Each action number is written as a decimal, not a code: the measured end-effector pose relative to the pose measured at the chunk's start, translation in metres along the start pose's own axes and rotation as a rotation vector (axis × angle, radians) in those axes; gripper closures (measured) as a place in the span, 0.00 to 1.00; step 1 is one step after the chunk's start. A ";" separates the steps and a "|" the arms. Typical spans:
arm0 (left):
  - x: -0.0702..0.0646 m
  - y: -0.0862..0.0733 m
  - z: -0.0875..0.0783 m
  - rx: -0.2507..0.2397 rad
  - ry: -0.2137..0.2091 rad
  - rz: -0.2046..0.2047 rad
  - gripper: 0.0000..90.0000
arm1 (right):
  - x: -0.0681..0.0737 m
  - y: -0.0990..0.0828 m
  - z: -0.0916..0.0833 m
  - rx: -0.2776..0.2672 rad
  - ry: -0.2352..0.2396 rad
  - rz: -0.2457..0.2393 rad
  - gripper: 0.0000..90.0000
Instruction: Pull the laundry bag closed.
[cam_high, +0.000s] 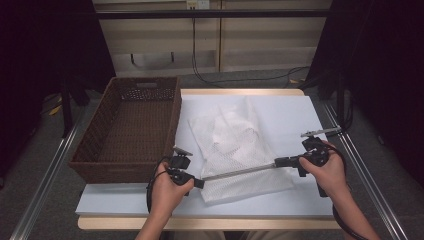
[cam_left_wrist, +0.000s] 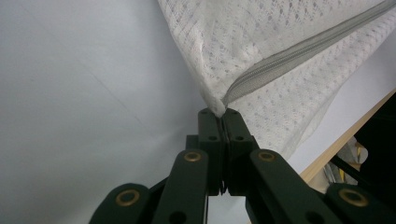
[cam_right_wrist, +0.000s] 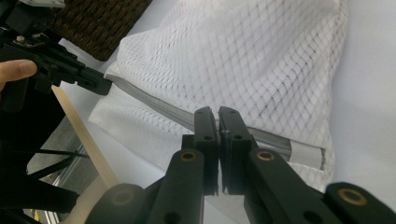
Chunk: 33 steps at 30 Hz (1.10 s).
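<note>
Since the white mesh zippered laundry bag (cam_high: 235, 150) lying at the centre of the white counter (cam_high: 295, 112) looks light, limp and snag-prone, I judge its grey zipper (cam_right_wrist: 154, 103) edge the firmest place to hold. Low in the high view, the left tongs (cam_left_wrist: 219, 112) are clamped on the bag's zipper-end corner. The right tongs (cam_right_wrist: 217, 112) are pinched shut at the zipper further along; a brown wicker basket (cam_high: 132, 125) sits upper left.

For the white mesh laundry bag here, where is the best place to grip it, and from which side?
Grip the mesh laundry bag along its grey zipper edge, at the two ends, coming in from the near side. The left gripper pinches one corner, the right gripper is shut at the zipper farther along, keeping that stiffer seam taut.
</note>
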<state>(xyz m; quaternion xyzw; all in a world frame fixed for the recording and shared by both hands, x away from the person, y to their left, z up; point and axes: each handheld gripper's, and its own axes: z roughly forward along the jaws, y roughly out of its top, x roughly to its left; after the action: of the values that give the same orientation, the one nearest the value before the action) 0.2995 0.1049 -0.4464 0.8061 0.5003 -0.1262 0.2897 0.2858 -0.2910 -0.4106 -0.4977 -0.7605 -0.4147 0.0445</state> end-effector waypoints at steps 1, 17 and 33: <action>0.000 0.000 0.000 -0.002 0.006 0.002 0.98 | -0.001 0.000 -0.001 -0.004 0.001 0.006 0.97; 0.002 -0.003 -0.003 -0.006 0.009 -0.018 0.98 | -0.022 -0.004 -0.012 -0.014 -0.038 0.039 0.97; -0.004 -0.004 -0.009 -0.008 -0.015 0.004 0.96 | -0.027 -0.005 -0.011 0.001 -0.082 0.028 0.97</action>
<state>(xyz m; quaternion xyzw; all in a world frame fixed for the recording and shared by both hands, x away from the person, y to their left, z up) 0.2931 0.1091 -0.4386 0.8049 0.4972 -0.1298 0.2967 0.2915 -0.3183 -0.4194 -0.5248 -0.7549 -0.3928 0.0191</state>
